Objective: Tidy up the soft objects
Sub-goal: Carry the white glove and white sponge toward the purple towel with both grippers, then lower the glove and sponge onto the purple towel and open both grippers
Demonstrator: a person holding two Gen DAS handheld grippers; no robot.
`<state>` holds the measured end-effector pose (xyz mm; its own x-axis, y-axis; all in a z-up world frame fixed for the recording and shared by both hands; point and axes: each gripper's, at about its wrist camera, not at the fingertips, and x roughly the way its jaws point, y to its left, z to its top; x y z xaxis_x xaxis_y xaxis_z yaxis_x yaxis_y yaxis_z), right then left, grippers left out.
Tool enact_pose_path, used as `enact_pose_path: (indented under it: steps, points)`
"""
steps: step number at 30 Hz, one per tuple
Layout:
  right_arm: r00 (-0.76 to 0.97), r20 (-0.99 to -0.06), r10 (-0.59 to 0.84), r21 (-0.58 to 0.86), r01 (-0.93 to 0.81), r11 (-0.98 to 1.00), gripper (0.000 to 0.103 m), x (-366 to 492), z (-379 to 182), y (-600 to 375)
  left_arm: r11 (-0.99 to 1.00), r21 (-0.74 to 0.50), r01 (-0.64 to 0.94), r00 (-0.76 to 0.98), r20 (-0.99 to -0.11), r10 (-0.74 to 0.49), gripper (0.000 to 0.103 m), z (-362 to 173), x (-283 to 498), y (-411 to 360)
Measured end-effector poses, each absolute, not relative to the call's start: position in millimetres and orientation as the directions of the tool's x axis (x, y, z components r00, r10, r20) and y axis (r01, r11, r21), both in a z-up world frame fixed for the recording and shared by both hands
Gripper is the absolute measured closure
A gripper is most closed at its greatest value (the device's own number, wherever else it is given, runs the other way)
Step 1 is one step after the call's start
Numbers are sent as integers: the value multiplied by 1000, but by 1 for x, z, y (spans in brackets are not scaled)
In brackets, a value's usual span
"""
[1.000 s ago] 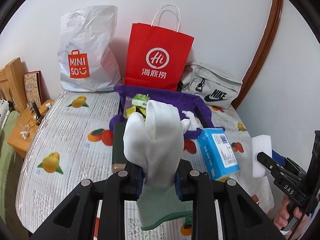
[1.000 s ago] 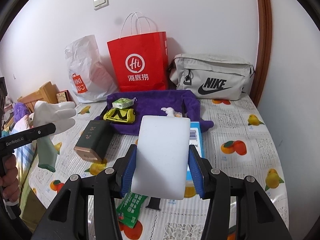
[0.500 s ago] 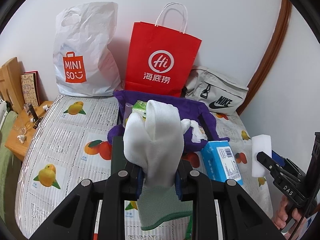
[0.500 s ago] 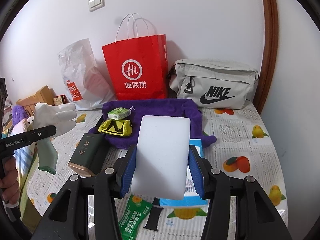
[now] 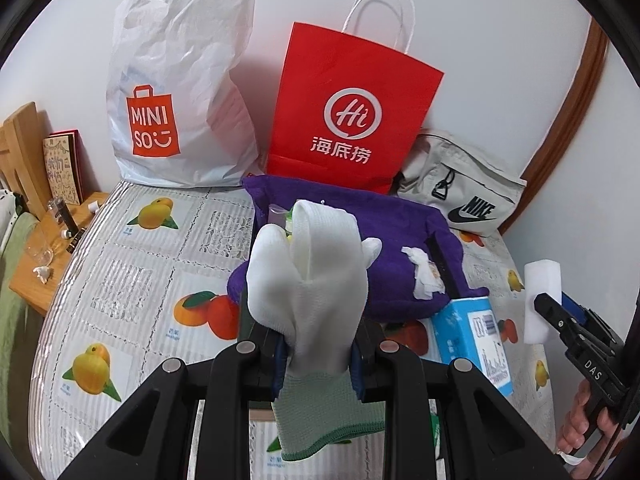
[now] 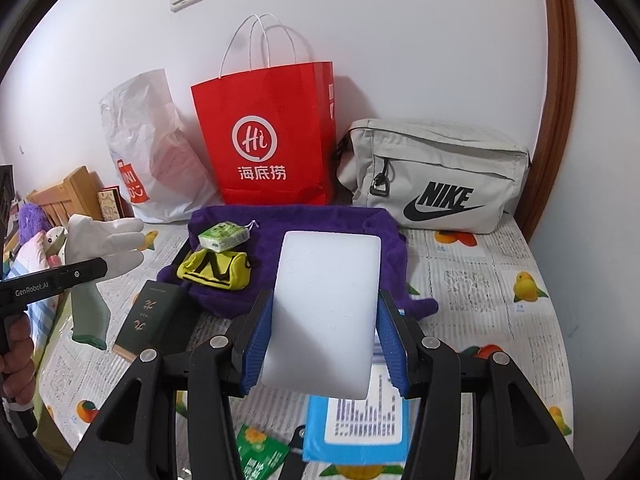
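My left gripper [image 5: 318,354] is shut on a white glove with a green cuff [image 5: 312,280] and holds it upright above the bed; the glove also shows in the right wrist view [image 6: 104,240]. My right gripper [image 6: 324,340] is shut on a white foam sponge [image 6: 326,308], held above the blue box [image 6: 360,424]; the sponge also shows in the left wrist view [image 5: 542,300]. A purple towel [image 6: 304,224] lies ahead, holding a yellow pouch [image 6: 214,270], a green packet [image 6: 222,236] and a crumpled white tissue [image 5: 422,276].
A red paper bag [image 6: 268,140], a white Miniso bag [image 5: 176,92] and a grey Nike bag [image 6: 436,176] stand against the wall. A dark green box [image 6: 150,316] and a green sachet [image 6: 260,452] lie on the fruit-print bed cover [image 5: 132,272]. A wooden bedside table [image 5: 44,248] is at left.
Both grippers have moved forward toward the bags at the wall, still holding the glove and the sponge. The bags and the towel appear larger and nearer.
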<state>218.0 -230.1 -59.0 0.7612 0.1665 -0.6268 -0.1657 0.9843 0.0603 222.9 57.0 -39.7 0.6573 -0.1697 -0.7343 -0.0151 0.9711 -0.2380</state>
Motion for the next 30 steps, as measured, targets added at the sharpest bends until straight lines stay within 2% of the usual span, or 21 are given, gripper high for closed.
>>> enact_pose_path:
  steps: [30]
  points:
    - [660, -723, 205, 91, -204, 975, 52, 359, -125, -240, 981, -193, -27, 575, -806, -143, 80, -90, 343, 32]
